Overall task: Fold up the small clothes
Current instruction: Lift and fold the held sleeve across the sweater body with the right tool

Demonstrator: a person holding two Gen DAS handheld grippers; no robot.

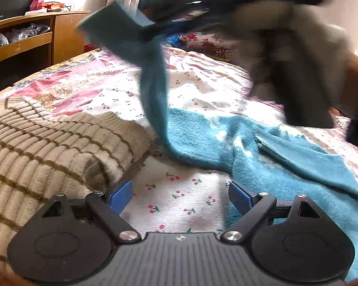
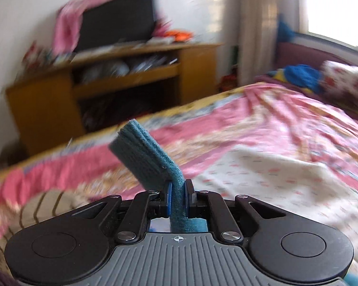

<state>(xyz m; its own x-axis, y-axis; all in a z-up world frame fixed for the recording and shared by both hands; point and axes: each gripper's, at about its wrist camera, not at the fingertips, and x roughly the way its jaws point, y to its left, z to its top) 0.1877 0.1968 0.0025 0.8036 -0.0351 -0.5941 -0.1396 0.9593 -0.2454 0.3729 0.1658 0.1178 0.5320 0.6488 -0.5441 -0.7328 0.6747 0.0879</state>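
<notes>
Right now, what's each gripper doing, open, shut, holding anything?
Left gripper: open, empty, low over the cherry-print sheet.
Right gripper: shut on the fuzzy teal knit garment, lifted up.

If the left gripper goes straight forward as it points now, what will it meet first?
Probably the cherry-print sheet first, seen between the open left gripper fingers. Just beyond lies the blue garment, which the right gripper lifts by one end. The striped sweater sits left of that line. Depth is unclear.

Cherry-print cloth (image 1: 179, 190) lies bare between striped sweater (image 1: 47, 147) and teal garment (image 1: 286, 166).
</notes>
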